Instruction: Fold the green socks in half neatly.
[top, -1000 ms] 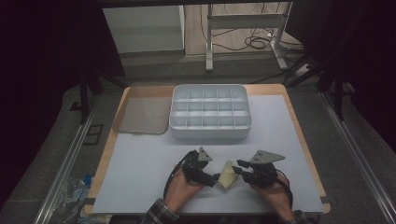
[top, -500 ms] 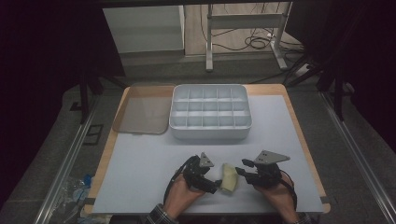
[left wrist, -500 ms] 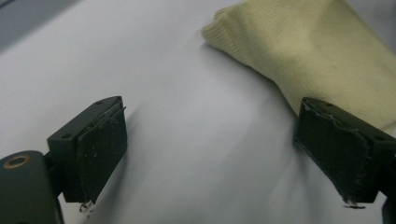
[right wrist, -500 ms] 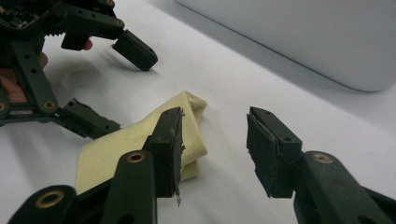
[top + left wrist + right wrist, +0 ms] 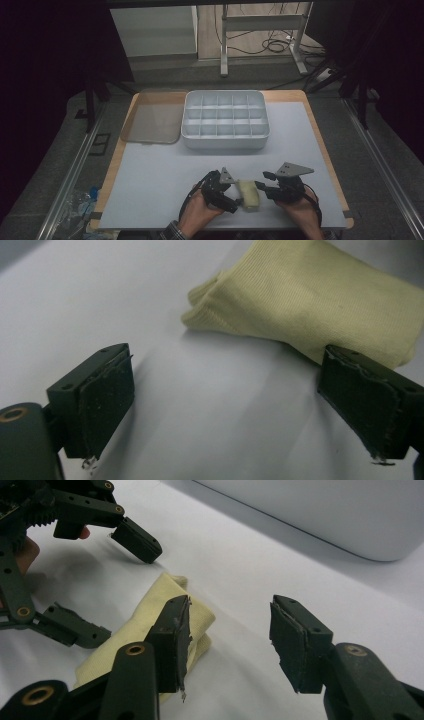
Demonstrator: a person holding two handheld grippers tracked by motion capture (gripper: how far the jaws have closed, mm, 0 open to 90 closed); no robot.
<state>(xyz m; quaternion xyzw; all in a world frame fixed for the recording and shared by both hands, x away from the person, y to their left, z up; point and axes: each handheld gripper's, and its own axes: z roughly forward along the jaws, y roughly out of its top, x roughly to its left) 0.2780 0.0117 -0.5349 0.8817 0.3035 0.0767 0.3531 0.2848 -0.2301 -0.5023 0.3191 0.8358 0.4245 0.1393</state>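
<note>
A tan lid (image 5: pixel 150 124) and grey divided tray (image 5: pixel 225 120) sit far back on the white surface (image 5: pixel 150 190) (dark room around). Near the front, the left hand-held gripper (image 5: pixel 235 197) is spread beside a folded yellow cloth (image 5: pixel 249 194); the right hand-held gripper (image 5: pixel 264 184), jaws just opening, stands spread, gripping nothing.

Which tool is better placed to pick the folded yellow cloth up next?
Left, I'd judge. The left tool stands open straddling the end of the yellow cloth. The right tool, just opened, has only bare table between its jaws.
</note>
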